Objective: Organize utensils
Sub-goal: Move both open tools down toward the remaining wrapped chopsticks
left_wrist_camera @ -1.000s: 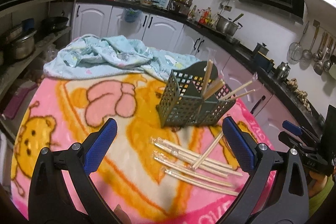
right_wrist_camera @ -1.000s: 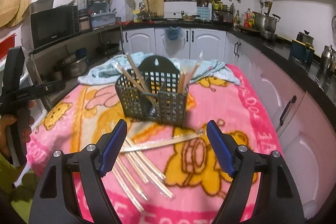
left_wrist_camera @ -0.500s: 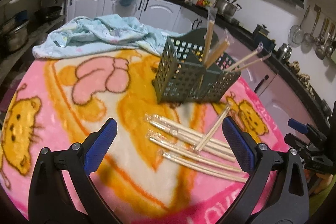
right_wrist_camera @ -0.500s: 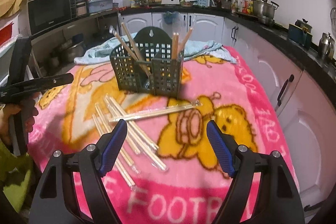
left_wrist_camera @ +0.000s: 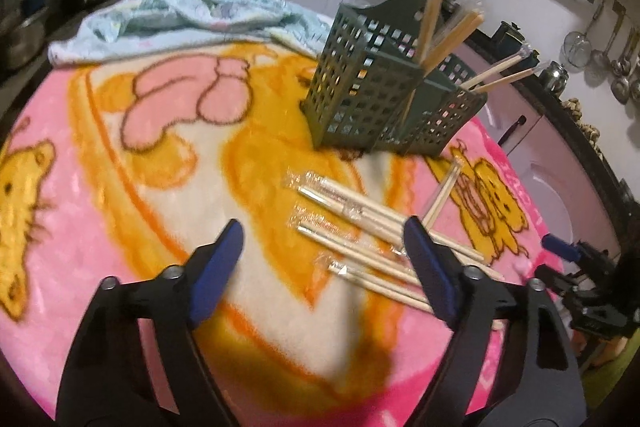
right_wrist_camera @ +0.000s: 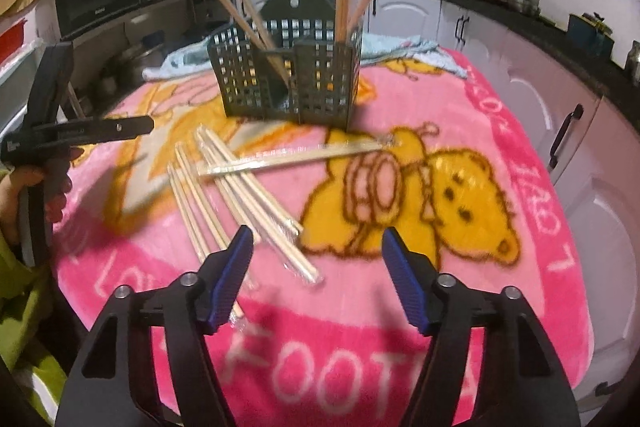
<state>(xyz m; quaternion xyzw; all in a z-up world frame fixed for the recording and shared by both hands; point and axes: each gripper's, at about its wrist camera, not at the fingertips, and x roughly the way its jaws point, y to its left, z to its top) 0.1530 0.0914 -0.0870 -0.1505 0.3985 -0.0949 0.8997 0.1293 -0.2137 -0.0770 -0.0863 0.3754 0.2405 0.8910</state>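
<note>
Item 1: dark green perforated plastic utensil caddy (right_wrist_camera: 286, 83), upright near the middle of the pink cartoon-print fleece blanket (right_wrist_camera: 500, 227). Several wooden chopsticks lean in its compartments.

Item 2: loose pale wooden chopsticks in clear plastic sleeves (right_wrist_camera: 248, 195), lying flat in a fanned pile just in front of the caddy, one pair crossing the others.

Handling, judged: light, stiff and thin; the sleeves look slippery and the fleece gives underneath, so you should pinch a pair near its middle, across its width, to stop it swivelling.

Item 3: your left gripper (left_wrist_camera: 324, 249), jaws spread wide, holding nothing, low over the blanket with its right finger above the pile.

Item 4: your right gripper (right_wrist_camera: 318, 255), equally wide apart and empty, near the pile's closer ends.

View notes: the right wrist view shows the caddy's front dividers and your left hand on its tool; the left wrist view shows the crumpled pale blue cloth (left_wrist_camera: 192, 11) behind the caddy and the sleeves' crimped ends.
</note>
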